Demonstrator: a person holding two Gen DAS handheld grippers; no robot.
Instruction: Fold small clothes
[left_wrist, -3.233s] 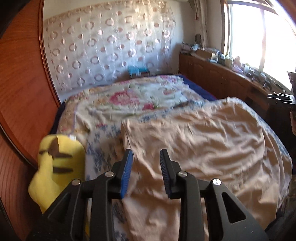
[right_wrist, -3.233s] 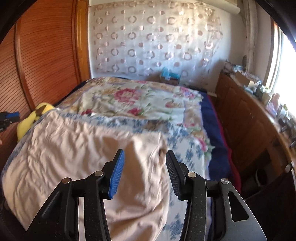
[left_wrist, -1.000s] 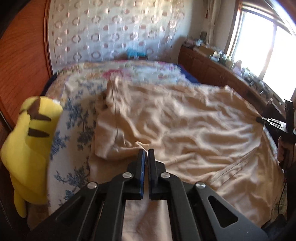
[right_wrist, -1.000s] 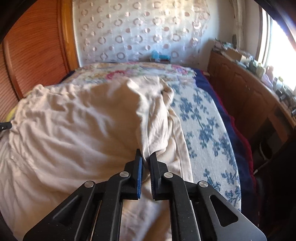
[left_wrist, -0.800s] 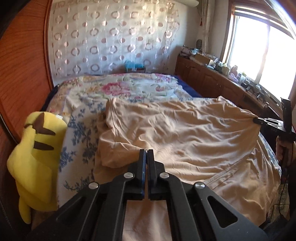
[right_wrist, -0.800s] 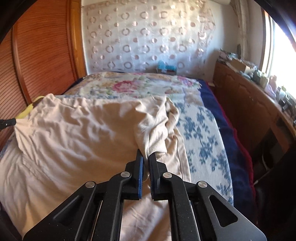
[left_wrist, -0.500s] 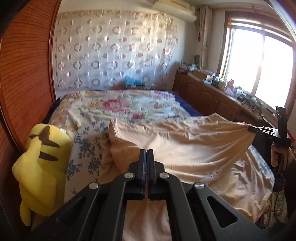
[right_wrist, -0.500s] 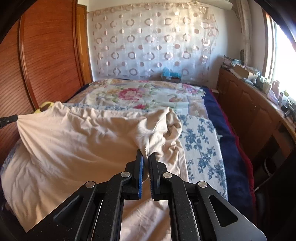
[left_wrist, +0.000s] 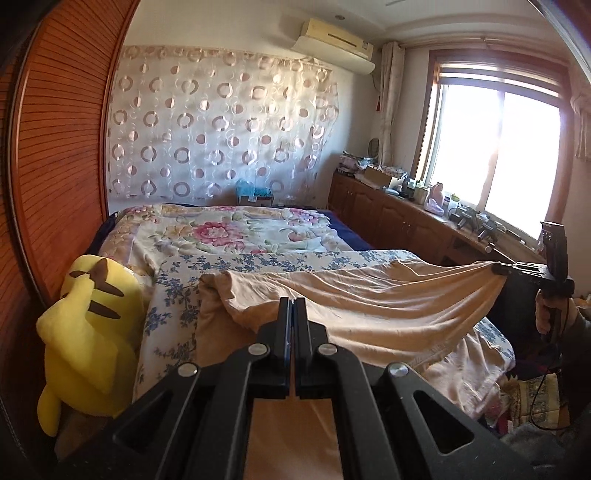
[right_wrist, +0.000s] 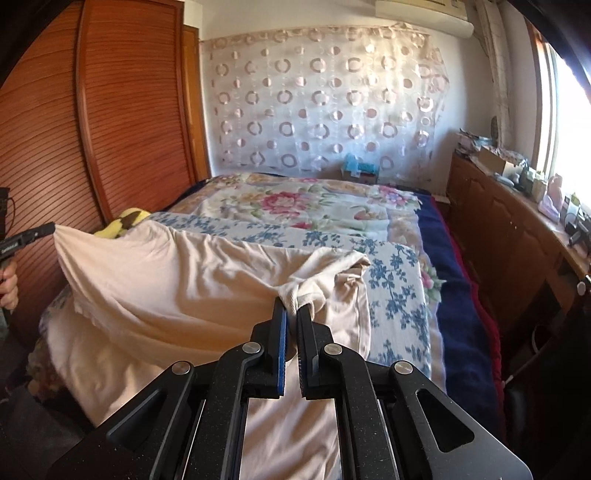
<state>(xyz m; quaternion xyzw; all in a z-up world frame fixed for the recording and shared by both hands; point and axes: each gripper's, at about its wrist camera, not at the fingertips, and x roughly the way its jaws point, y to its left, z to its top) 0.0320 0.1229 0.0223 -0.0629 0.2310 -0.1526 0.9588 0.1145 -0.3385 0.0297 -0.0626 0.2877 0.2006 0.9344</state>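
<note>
The beige garment (right_wrist: 184, 288) hides the near part of the bed (right_wrist: 399, 317); its near hem runs behind the right gripper's fingers (right_wrist: 280, 332).

place: home bedroom | cues: bed (left_wrist: 236, 236), wall air conditioner (left_wrist: 332, 40), wooden wardrobe (right_wrist: 122, 110), plush toy (left_wrist: 92, 317)

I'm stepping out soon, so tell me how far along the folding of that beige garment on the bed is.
Early. Done: the left gripper and right gripper are each shut on an edge of the beige garment. In hand: that edge hangs stretched between them above the bed, the rest trailing below. Left: no finished fold shows; the raised edge must be laid over and smoothed.
</note>
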